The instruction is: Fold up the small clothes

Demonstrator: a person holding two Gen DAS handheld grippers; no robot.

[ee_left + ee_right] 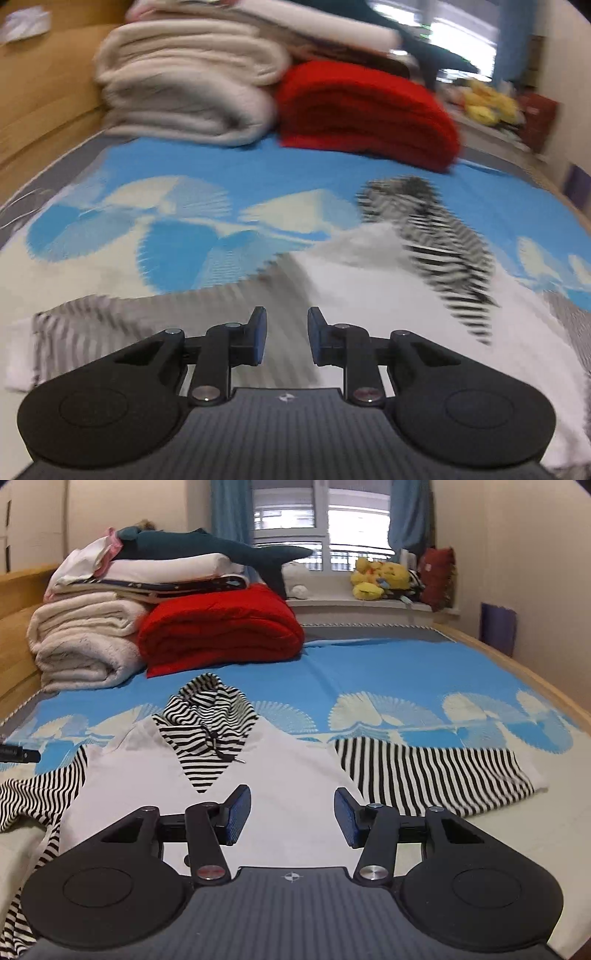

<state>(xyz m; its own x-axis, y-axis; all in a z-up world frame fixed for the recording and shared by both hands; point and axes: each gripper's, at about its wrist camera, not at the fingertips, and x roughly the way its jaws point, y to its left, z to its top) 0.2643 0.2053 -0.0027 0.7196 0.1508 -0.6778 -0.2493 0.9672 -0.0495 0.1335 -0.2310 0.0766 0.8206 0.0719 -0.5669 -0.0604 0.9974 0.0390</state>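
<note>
Two grippers hang over a small white hooded top spread flat on the blue patterned bedspread. The right gripper has its jaws about half apart with nothing between the blue pads; only the white body of the top lies under the gap. Straight ahead of those jaws sits the striped hood, folded down onto the chest, its drawstring trailing toward the left pad. Out to the right of the jaws one striped sleeve lies stretched flat; the other striped sleeve bunches to the left of them.

The left gripper has its jaws narrowed to a slim gap, and they look empty, though the left wrist view is smeared enough that I would not swear the pads clear the cloth beneath. The hood shows ahead and to the right of these jaws, the white top under and beyond them.

Well past both sets of jaws, a red folded quilt rests against a stack of cream blankets.
</note>
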